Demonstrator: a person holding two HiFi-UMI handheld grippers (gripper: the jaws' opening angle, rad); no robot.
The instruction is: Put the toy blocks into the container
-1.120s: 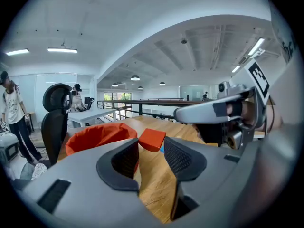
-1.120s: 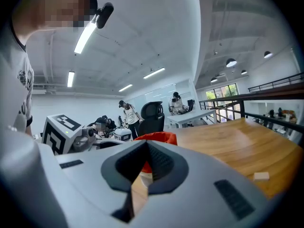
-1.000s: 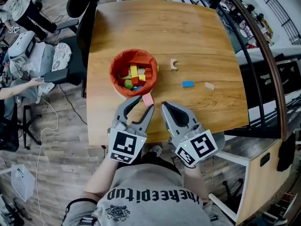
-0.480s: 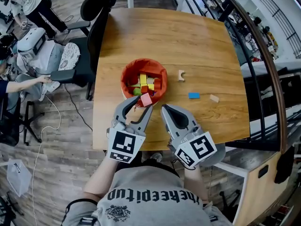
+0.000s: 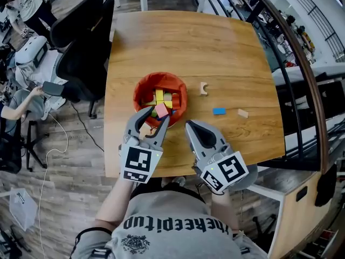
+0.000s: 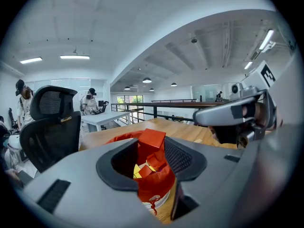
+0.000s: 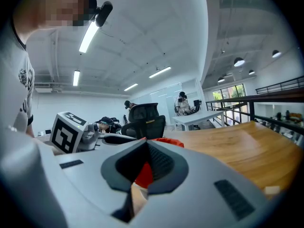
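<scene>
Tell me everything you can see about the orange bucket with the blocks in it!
The bucket is round, orange-red and soft-looking, with a crinkly rim and a pale base. It stands upright on the wooden table. Yellow, red and green blocks lie piled inside it. The left gripper holds a pink block over its near rim.

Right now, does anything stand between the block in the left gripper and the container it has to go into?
Nothing visible does. The left gripper holds the pink block just above the orange container's opening, inside its near rim. Only the blocks already inside lie below it. The shut right gripper is off to the side.
</scene>
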